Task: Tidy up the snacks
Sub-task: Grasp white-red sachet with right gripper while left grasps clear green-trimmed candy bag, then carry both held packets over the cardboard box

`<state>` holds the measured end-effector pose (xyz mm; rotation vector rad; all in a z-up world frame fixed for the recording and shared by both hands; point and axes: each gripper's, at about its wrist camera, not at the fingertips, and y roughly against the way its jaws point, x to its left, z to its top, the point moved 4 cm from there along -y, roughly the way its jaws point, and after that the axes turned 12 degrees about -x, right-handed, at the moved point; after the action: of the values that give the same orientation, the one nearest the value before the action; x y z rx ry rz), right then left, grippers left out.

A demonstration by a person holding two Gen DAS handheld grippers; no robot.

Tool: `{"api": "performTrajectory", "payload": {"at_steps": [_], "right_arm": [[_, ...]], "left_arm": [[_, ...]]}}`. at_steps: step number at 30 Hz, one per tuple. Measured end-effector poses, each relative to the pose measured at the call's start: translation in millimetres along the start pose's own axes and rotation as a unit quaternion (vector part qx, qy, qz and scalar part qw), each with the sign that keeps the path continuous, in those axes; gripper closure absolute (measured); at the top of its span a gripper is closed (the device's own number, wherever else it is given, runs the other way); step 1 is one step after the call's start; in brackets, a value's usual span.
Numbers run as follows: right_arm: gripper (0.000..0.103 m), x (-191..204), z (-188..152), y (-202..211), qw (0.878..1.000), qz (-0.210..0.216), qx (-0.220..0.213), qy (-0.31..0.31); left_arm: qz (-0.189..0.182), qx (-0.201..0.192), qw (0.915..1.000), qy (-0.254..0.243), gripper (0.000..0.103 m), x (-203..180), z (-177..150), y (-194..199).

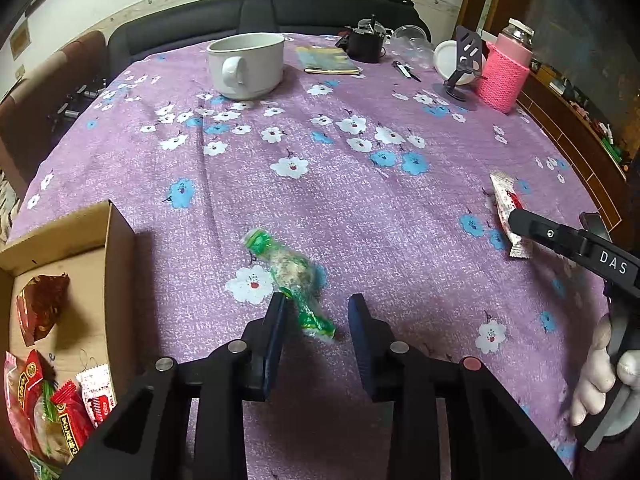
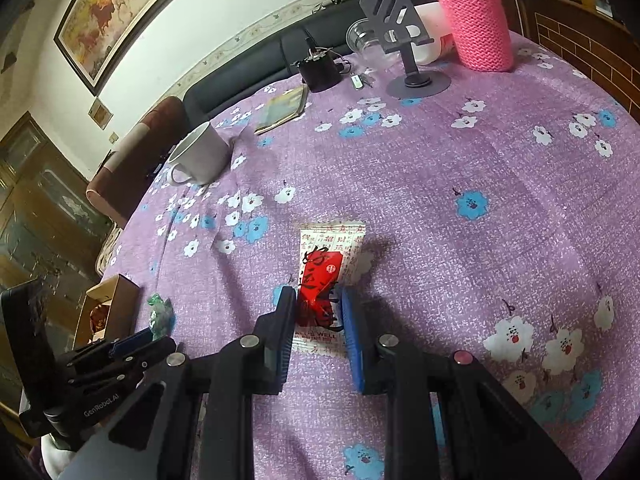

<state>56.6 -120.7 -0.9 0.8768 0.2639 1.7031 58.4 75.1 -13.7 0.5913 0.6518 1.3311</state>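
A green-wrapped snack (image 1: 288,268) lies on the purple flowered tablecloth (image 1: 360,200). Its near end sits between the fingers of my left gripper (image 1: 318,300), against the left finger and clear of the right one, so the jaws are open. In the right wrist view the same snack (image 2: 160,312) lies just ahead of the left gripper (image 2: 160,338). My right gripper (image 2: 318,296) is shut on a red-and-white snack packet (image 2: 332,248), which rests on the cloth. From the left wrist view that packet (image 1: 506,200) lies at the far right, with the right gripper (image 1: 518,218) on it.
An open cardboard box (image 1: 120,248) holding several wrapped snacks stands at the table's left edge. At the back are a white mug (image 1: 248,64), a booklet (image 1: 326,60), a black pot (image 1: 364,44), a phone stand (image 1: 464,64) and a pink knit-covered bottle (image 1: 506,76). A gloved hand (image 1: 600,372) holds the right gripper.
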Motion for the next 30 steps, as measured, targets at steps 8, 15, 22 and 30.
{"api": "performTrajectory", "payload": {"at_steps": [8,15,22,30], "right_arm": [[0.081,-1.2,-0.5,-2.1,1.000,0.002,0.003,-0.003],[0.081,2.4,-2.7,-3.1,1.000,0.005,0.004,0.001],[0.081,6.7,-0.9,2.3,1.000,0.018,-0.007,0.002],[0.081,25.6,-3.3,14.0,0.998,0.043,-0.027,0.020]], "left_arm": [[0.019,-0.009,0.9995,0.023,0.036,6.3,11.8,-11.8],[0.013,-0.021,0.9995,-0.018,0.083,-9.8,10.8,-7.7],[-0.005,-0.051,0.9986,-0.013,0.083,-18.9,12.1,19.5],[-0.042,-0.087,0.9950,0.028,0.083,-17.0,-6.4,85.1]]}}
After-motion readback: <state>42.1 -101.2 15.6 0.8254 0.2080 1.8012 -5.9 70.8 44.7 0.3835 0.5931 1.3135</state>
